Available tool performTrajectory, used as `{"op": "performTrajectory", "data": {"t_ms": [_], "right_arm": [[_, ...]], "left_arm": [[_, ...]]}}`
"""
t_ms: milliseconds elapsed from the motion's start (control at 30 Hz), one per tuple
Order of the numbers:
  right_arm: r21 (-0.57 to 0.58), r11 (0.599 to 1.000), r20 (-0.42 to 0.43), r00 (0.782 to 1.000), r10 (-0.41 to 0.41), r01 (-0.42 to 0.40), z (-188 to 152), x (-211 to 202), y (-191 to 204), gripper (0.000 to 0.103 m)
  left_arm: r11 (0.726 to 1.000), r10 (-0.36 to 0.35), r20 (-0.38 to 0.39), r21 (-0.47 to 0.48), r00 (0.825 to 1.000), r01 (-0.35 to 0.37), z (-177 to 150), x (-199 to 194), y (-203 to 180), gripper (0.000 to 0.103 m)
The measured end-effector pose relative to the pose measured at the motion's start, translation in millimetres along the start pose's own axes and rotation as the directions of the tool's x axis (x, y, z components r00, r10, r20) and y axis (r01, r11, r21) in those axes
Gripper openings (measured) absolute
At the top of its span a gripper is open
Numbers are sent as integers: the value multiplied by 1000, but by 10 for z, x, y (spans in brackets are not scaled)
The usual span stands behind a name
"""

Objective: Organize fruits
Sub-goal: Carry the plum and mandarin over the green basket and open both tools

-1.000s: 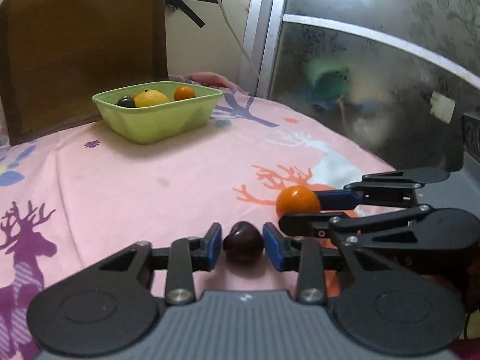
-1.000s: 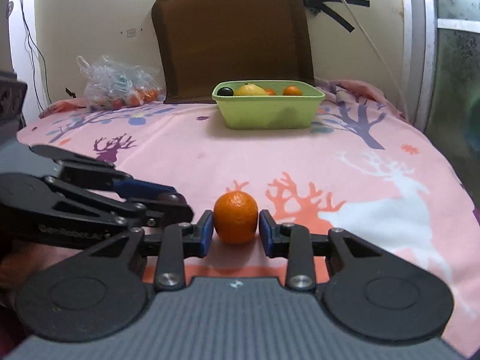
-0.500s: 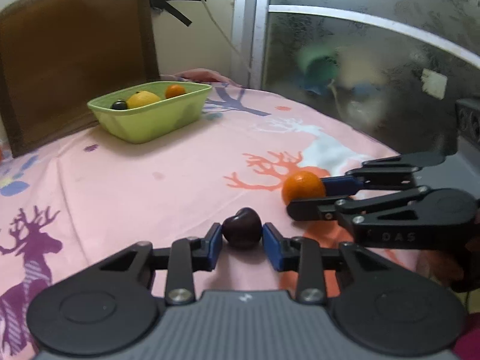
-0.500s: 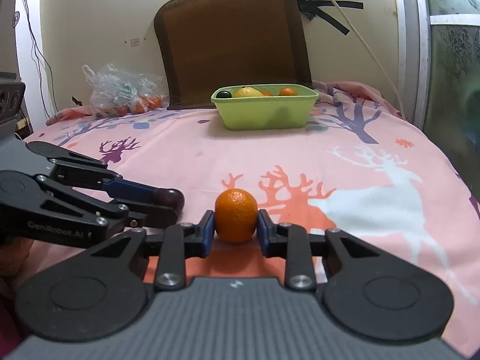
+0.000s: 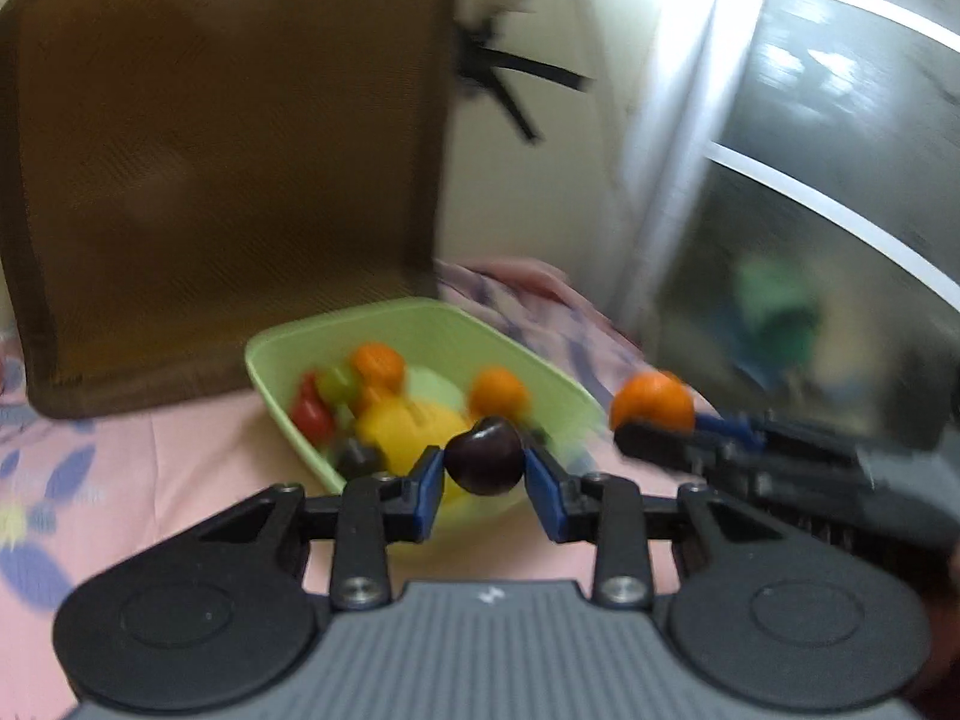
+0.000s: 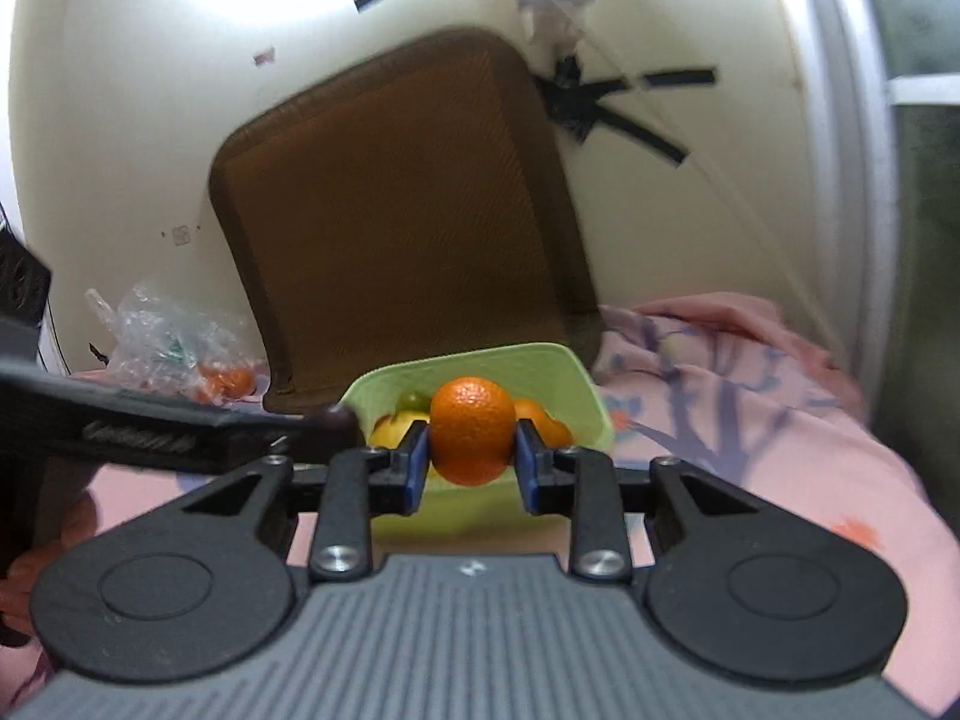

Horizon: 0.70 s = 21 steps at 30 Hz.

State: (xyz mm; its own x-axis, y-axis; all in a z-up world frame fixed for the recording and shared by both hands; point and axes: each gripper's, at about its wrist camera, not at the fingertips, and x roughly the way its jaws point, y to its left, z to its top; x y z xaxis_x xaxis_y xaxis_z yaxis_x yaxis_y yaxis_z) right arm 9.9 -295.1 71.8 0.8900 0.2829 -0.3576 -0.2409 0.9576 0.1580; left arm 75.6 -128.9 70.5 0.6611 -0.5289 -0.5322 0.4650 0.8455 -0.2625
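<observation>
My left gripper (image 5: 485, 461) is shut on a dark purple plum (image 5: 485, 463), held in the air at the near rim of the green bowl (image 5: 270, 378). My right gripper (image 6: 472, 441) is shut on an orange (image 6: 472, 429), also raised just before the green bowl (image 6: 585, 384). In the left wrist view the right gripper and its orange (image 5: 653, 402) hang to the right of the bowl. The bowl holds a yellow fruit (image 5: 414, 429), small oranges (image 5: 378, 363), a red piece (image 5: 309, 414) and a dark fruit (image 5: 357, 456). The left wrist view is blurred.
A brown chair back (image 6: 396, 210) stands right behind the bowl. A clear plastic bag with fruit (image 6: 180, 348) lies at the back left. Pink deer-print cloth (image 6: 780, 450) covers the table. A frosted glass door (image 5: 810, 192) is close on the right.
Both grippers have lifted their fruits off the cloth and travelled forward across the table to the green bowl, which now looms close. Both stay shut on their fruit.
</observation>
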Motion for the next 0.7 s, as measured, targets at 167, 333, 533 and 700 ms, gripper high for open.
{"op": "performTrajectory", "data": {"t_ms": [167,333,533,700], "right_arm": [[-31,999,-91,996,-8,5,50,571,45,35],[-9,999,-21,999,-43,43,34,675,-3,39],[45,997,39,998,-57,55,83,341,-53,39],[163,984,3,997,-72,70,-126,-38,-67,42]], "left_arm": [[997,72,-26,-6,997,-72,204,453,155,34],[990,137,-8,-25,991,-137,280,617,250,48],[984,173,28,-42,985,-171,199,354,252,48],[973,229,46,-7,972,-229,-71,-66,67,56]]}}
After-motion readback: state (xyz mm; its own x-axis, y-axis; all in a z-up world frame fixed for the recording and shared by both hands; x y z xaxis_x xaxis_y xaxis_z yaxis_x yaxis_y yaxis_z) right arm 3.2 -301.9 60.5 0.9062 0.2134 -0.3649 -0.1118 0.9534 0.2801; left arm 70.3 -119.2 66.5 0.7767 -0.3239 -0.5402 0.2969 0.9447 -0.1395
